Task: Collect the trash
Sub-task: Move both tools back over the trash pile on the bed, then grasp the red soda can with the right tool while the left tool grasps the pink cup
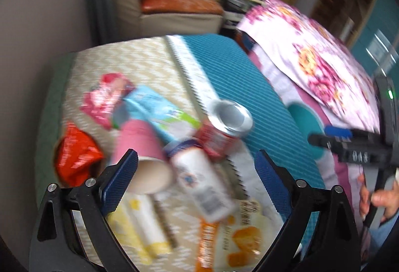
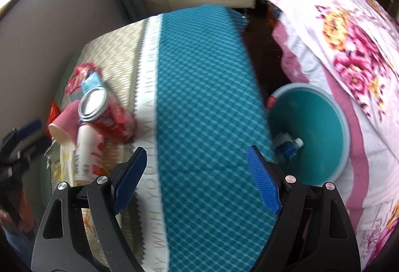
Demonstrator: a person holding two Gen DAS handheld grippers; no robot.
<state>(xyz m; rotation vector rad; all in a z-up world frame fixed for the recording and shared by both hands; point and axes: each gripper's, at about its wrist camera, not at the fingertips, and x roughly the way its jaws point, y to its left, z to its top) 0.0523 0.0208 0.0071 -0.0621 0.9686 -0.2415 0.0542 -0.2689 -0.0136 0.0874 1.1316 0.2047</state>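
Teal bin (image 2: 321,127) with one bottle (image 2: 289,147) inside sits beside the bed, presumably as the drop point, while red can (image 1: 219,137), pink cup (image 1: 142,147) and wrappers lie heaped on the mat under the left gripper (image 1: 197,172), fingers spread and empty, as on the right gripper (image 2: 197,172).

The can (image 2: 107,117) lies among the litter left of the bin (image 2: 321,137), a bottle (image 2: 289,147) inside it.

L gripper (image 1: 197,172) & R gripper (image 2: 197,172) both jaws wide apart, pointing down.
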